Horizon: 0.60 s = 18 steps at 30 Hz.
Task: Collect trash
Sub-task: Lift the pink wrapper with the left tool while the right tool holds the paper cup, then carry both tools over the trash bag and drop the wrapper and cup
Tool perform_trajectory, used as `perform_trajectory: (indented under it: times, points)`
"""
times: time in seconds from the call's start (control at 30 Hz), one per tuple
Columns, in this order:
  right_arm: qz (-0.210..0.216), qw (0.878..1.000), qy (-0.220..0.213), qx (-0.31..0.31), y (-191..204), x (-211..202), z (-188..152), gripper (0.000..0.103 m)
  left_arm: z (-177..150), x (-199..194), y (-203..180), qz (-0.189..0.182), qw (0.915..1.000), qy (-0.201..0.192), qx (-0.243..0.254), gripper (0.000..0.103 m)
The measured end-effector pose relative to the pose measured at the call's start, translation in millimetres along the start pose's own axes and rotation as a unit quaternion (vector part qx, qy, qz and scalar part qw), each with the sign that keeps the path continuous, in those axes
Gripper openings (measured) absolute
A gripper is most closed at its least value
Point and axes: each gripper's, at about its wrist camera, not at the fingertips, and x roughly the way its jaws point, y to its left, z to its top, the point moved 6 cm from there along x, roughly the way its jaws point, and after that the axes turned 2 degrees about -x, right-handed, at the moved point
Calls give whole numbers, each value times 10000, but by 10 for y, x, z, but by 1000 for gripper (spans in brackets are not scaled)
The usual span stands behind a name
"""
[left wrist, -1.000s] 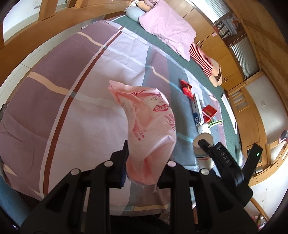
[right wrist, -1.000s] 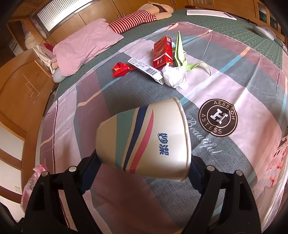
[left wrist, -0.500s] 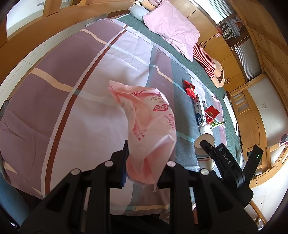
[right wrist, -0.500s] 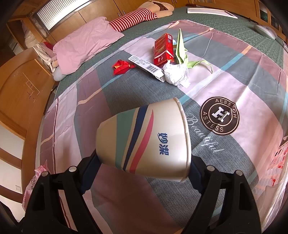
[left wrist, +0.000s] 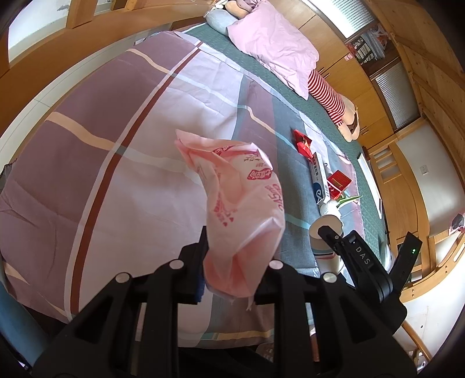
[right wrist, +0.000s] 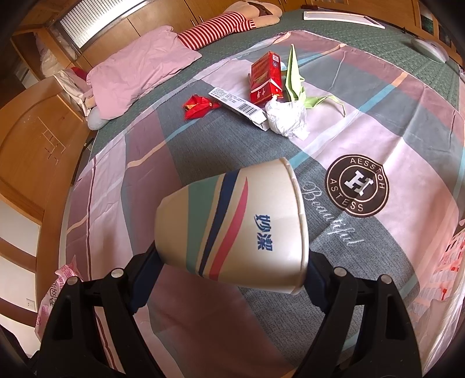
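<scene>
Trash in hand: a pink plastic bag (left wrist: 241, 215) was pinched low down by the left gripper (left wrist: 232, 270), its jaws pressed nearly together on the crumpled film; the bag's upper part stood free above the bed.
Paper cup (right wrist: 235, 229): clamped across its wall by the right gripper (right wrist: 232, 264), jaws spread wide to the cup's width; it lay tilted, rim toward the right, clear of the cloth.
Trash on the bed: a red carton (right wrist: 266, 78), a green folded paper (right wrist: 293, 78), a crumpled white wad (right wrist: 286, 117), a barcoded white strip (right wrist: 238, 106) and a red wrapper (right wrist: 199, 104) lay bunched together, the wad touching strip and carton.
Bedspread (left wrist: 96, 151): broad striped cloth, bare between the held items and the bunch; a round printed logo (right wrist: 357, 186) lay to the cup's right.
Edges: wooden bed frame (right wrist: 29, 151) curved along the left side; the spread's near hem showed below the left gripper.
Head end: pink pillow (left wrist: 276, 49) and striped soft toy (right wrist: 221, 26), well apart from the trash.
</scene>
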Motion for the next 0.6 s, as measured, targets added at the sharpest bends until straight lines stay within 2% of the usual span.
perform_trajectory:
  times: [0.23,0.37,0.47,0.6]
  points:
    - [14,10000,-1,10,3,2,-2,83,0,-8,-20,-43,10000,-8,14,23]
    - [85,9999,-48,51,-10,-14,14,83,15,-27,-37,-331,9994,-2,-80,22]
    - [56,9992,-405,-13,-10,-148,92,83,30,-32,-72,-700,9973,51,-206,22]
    - [176,9947,-966,-297,11,-542,218,83,48,-34,-158,-968,9951,71,-207,22]
